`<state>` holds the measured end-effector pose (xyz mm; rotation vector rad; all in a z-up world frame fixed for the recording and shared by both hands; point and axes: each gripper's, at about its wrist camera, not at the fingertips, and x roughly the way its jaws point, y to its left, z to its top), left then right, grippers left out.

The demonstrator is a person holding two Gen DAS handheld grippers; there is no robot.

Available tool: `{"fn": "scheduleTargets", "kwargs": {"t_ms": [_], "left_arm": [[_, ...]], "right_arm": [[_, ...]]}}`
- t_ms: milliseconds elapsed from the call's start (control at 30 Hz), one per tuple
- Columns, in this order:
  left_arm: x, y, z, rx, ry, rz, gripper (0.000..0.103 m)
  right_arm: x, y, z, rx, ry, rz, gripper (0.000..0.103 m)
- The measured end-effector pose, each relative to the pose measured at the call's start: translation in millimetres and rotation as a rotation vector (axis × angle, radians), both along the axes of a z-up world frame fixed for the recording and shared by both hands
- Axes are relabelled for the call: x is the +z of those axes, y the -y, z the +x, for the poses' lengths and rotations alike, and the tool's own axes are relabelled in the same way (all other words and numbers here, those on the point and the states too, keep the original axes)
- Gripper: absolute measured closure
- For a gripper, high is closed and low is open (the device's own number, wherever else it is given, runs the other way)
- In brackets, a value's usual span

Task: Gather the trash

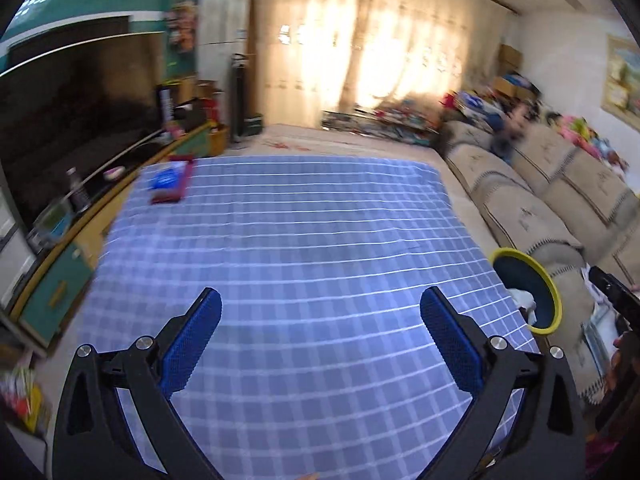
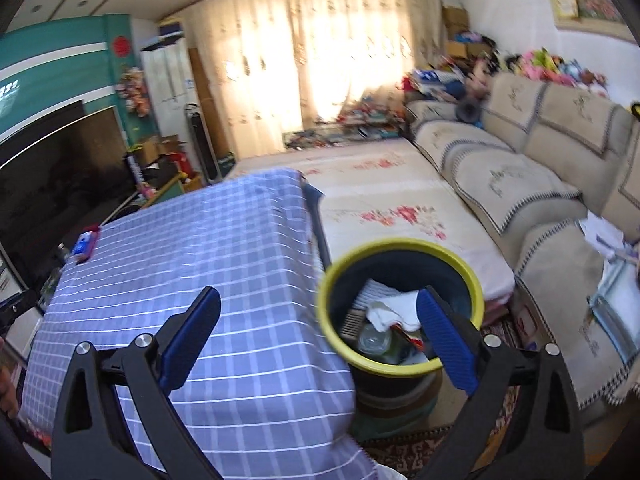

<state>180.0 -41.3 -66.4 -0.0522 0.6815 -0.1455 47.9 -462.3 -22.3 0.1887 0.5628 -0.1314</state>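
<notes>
From my left tool's view, the television stand (image 1: 120, 184) runs along the far left, with a clear bottle (image 1: 77, 192) and a small bowl (image 1: 114, 173) on it; beside it, on the far left corner of the counter's blue checked cloth (image 1: 304, 248), lies a dark red box (image 1: 173, 184) with a blue packet (image 1: 166, 179) on top; my left tool (image 1: 320, 312) hovers over the near part of the cloth with its blue-padded fingers spread wide and nothing between them; just off the counter's right edge stands the yellow-rimmed trash bin (image 1: 550, 300), white paper showing inside, and the beige sofa (image 1: 540, 200) stretches beyond it.

From my right tool's view, the same red box (image 2: 86, 245) sits at the far left corner of the checked cloth (image 2: 224, 248); my right tool (image 2: 318, 312) is also wide apart and empty, its left finger over the cloth and its right finger (image 2: 446, 340) over the bin's mouth; the trash bin (image 2: 332, 332) stands on the floor against the counter's right side, holding crumpled white paper (image 2: 394, 308), a clear plastic container (image 2: 374, 338) and other scraps I cannot make out; a floral mat (image 2: 400, 208) lies behind it, then the sofa (image 2: 500, 184).
</notes>
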Motion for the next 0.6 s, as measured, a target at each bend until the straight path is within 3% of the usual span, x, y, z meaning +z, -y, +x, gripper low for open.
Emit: {"fn": "scheduleTargets", "kwargs": {"t_ms": [267,600], "left_arm": [[20,-47,-66,0.089,0.088,-0.019,0.005],[39,-23,-108,0.041,0.146,-0.042,0.005]], "right_arm": [[24,-29,-35,0.020,0.042,-0.087,0.007],[25,-30,-71,0.023,0.065,-0.074,0.007]]}}
